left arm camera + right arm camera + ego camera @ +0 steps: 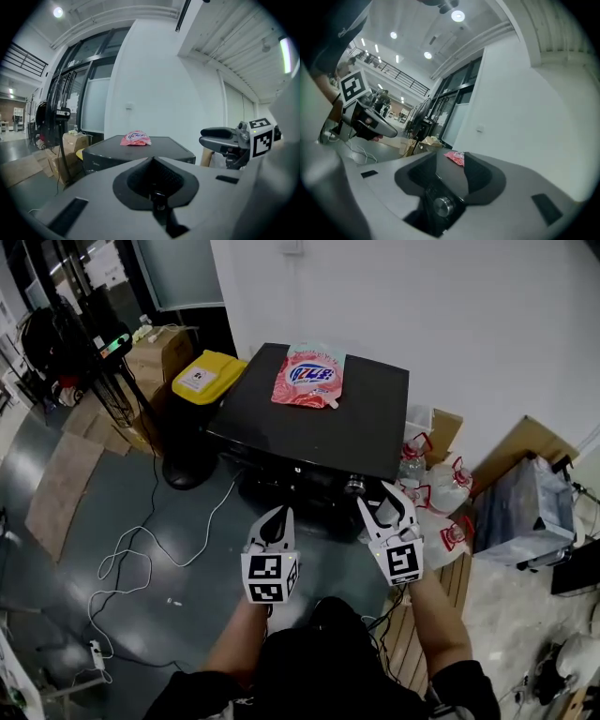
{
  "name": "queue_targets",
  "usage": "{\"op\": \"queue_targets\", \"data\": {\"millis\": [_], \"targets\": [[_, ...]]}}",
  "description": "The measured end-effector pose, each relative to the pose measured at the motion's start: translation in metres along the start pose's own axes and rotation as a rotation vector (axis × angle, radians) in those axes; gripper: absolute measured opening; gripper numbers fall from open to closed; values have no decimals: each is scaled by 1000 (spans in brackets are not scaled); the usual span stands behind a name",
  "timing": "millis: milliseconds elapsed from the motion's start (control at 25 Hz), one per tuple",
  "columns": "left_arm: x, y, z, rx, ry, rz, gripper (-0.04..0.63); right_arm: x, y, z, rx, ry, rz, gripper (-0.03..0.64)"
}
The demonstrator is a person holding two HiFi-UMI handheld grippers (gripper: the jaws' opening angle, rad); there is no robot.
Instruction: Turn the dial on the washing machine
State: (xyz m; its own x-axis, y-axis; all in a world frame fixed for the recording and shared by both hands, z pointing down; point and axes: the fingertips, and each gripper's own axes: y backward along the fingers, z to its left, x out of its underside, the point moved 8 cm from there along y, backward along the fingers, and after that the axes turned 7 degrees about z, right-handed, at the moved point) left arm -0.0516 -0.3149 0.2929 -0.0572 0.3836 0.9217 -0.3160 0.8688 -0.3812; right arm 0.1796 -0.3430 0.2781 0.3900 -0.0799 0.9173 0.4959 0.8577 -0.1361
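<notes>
The black washing machine (309,418) stands against the white wall with a pink detergent pouch (309,376) lying on its lid. Its silver dial (354,486) sits on the front panel at the right. My right gripper (384,503) is open just in front of the dial. In the right gripper view the dial (443,205) shows in the gap between the jaws of the right gripper (447,174), apart from both pads. My left gripper (277,517) is shut and empty, lower left of the dial. From the left gripper (152,161) I see the machine (136,151) and pouch (136,138) ahead.
A yellow-lidded bin (208,376) and cardboard boxes (155,351) stand left of the machine. Packs of water bottles (441,507) and a plastic-wrapped bundle (525,512) crowd its right side. A white cable (141,559) loops over the dark floor at the left.
</notes>
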Motion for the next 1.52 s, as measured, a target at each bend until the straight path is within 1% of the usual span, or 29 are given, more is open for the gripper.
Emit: {"op": "queue_targets", "data": {"millis": [160,280,360,440,560,720,800,880,1040,1120,1240,1360,1400,1520], "targets": [[59,-32,9,39,47,-22,12,50,-12,10,-20,142,-49,186],[103,-57,11,74,38,-65,12,87,-21,22,-27,235,-63,205],[136,-76,11,99,29,-97,12,113,-29,32,-12,298,-83,238],[173,-94,10,119,20,-117,12,138,-37,42,16,377,-91,258],[222,-108,9,140,8,-149,12,164,-44,51,74,554,-48,270],[263,-100,15,132,-10,-190,12,176,-51,63,125,822,10,304],[277,-92,17,124,-11,-194,12,179,-54,69,131,955,59,306],[284,-84,19,117,-12,-194,12,179,-58,72,131,1075,107,322],[290,-71,22,93,-52,-200,12,171,-71,69,132,1255,179,325],[291,-67,25,83,-58,-210,12,167,-79,69,120,1345,204,325],[297,-62,28,83,-30,-211,12,164,-91,71,65,1446,256,325],[302,-61,35,106,40,-200,12,167,-98,73,-22,1514,323,325],[304,-60,37,104,52,-200,12,168,-99,73,-43,1545,338,325],[309,-59,42,78,41,-199,12,170,-102,72,-68,1625,371,325]]}}
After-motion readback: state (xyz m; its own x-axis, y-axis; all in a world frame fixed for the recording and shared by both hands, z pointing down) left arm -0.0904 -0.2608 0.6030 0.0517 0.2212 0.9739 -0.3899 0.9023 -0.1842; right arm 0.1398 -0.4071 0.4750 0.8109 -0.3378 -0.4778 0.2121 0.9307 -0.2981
